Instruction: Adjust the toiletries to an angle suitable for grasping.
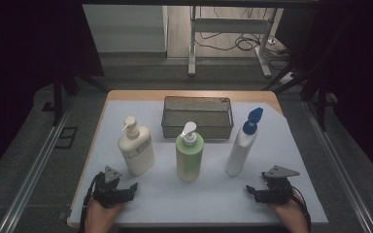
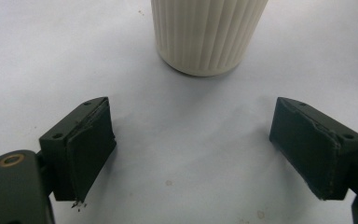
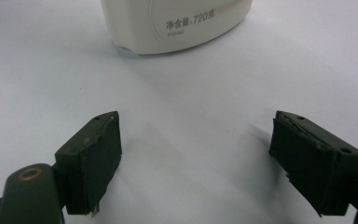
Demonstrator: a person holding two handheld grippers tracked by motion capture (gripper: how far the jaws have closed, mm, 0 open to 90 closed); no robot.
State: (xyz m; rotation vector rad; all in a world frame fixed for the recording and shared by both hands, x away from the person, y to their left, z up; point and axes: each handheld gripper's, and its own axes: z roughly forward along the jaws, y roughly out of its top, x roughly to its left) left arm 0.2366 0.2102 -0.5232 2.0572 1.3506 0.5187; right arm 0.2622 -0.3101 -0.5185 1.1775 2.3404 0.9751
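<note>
Left gripper and right gripper resting at the table's near edge, jaws spread wide, gripping nothing. Just beyond the left: cream pump bottle. Beyond the right: white spray bottle. Between them, green pump bottle; wire basket farther back.

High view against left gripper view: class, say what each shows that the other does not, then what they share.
The high view alone takes in the green pump bottle, the spray bottle, the mesh basket and the right gripper. The left gripper view alone brings out the ribbed wall of the cream bottle. Both show that bottle, the white table cover and the left gripper, jaws open and empty.
</note>
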